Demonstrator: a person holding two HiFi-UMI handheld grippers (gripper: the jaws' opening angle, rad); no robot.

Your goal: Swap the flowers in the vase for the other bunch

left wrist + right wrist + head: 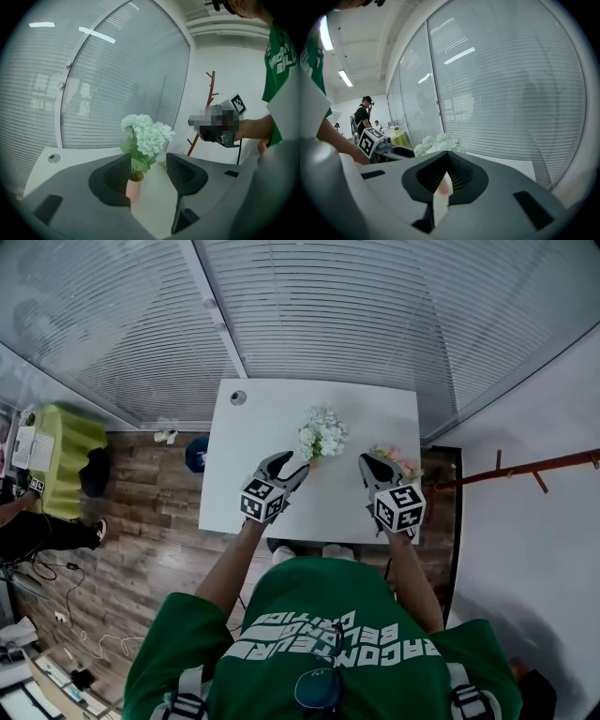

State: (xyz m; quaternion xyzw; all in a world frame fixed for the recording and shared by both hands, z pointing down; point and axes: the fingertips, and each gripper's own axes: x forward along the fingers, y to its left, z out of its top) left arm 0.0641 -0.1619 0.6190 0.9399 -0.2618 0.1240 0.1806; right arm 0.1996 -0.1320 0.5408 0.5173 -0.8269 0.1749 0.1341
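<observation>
Reaching left tongs [149,158]: spread wide and holding nothing. They point a little down, toward the vase.
Vase [134,186]: small and pink, standing up on the white counter [272,413]. It is just in front of the left tongs, in line with the gap. It sits closer to the left-hand jaw, which hides part of it. No pad touches it.
White flowers [146,136]: in the vase, poking up higher than both jaws of the left tongs.
Why the left tongs are open: I think they are ready to close on the stems, so the white flowers can come out first.
Right tongs [449,157]: squeezed shut, and I see nothing pinched in them. They hang to the right of the vase, apart from it.
Pink bunch [398,457]: lying on the counter just beside the tip of the right tongs. I cannot tell if they touch.
Why the right tongs are there: I think they are close to the pink bunch so they can pick it up once the vase is empty.
Swap: not done yet.
Careful: the vase looks light, so a sideways pull could tip it.
</observation>
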